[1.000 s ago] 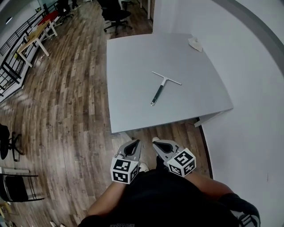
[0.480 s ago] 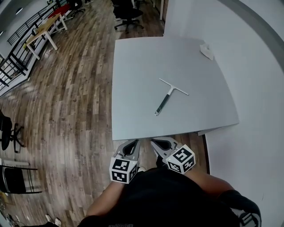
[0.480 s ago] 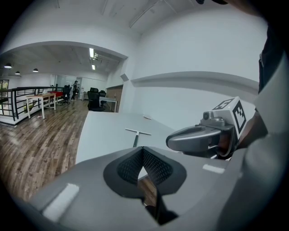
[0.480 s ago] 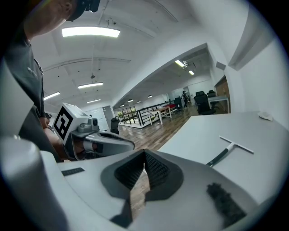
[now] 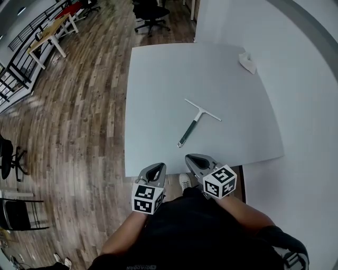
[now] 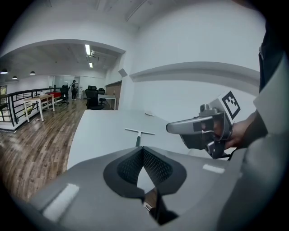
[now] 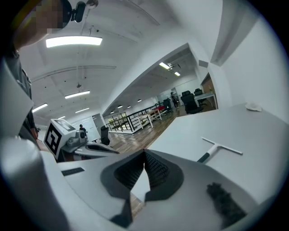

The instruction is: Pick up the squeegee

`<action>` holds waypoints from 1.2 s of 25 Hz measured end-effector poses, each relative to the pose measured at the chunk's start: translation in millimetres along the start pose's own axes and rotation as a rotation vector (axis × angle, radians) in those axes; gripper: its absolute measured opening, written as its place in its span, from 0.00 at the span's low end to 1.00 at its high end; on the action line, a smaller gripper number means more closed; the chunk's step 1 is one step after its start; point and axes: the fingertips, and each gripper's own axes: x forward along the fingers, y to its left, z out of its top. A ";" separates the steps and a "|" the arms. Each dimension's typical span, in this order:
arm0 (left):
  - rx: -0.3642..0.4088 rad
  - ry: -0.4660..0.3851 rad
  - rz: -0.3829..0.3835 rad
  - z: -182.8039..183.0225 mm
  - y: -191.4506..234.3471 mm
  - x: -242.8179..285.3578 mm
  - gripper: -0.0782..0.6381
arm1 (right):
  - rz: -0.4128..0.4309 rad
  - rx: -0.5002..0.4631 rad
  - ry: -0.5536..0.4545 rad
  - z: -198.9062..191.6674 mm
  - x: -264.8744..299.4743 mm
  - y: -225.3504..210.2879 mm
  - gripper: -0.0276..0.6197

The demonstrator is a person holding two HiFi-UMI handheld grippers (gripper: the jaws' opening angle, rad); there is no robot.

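Observation:
The squeegee (image 5: 191, 128) lies flat near the middle of the grey table (image 5: 158, 79), its white blade away from me and its dark green handle pointing toward the near edge. It also shows ahead in the left gripper view, squeegee (image 6: 138, 134), and in the right gripper view, squeegee (image 7: 212, 150). My left gripper (image 5: 157, 167) and right gripper (image 5: 191, 158) hover side by side at the table's near edge, well short of the squeegee. Both are shut and hold nothing. Their tips meet in their own views: left gripper (image 6: 143, 148), right gripper (image 7: 144, 151).
A crumpled white cloth (image 5: 247, 60) lies at the table's far right corner. A white wall (image 5: 306, 105) runs along the table's right side. Wooden floor (image 5: 68, 116) spreads to the left, with office chairs (image 5: 150, 13) and a small table (image 5: 45, 39) farther off.
Both grippers have moved forward from over the floor to the table's near edge, staying shut. The squeegee has not moved on the table.

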 end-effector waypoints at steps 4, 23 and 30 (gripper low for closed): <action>0.016 0.047 0.031 1.0 9.7 32.6 0.12 | -0.032 0.040 0.004 5.2 4.0 -43.1 0.05; 0.027 0.246 0.139 -28.3 43.9 99.2 0.12 | -0.165 0.461 0.154 -54.2 83.2 -235.5 0.21; -0.006 0.286 0.173 -35.1 51.8 96.4 0.12 | -0.143 0.750 0.087 -68.5 105.8 -275.8 0.28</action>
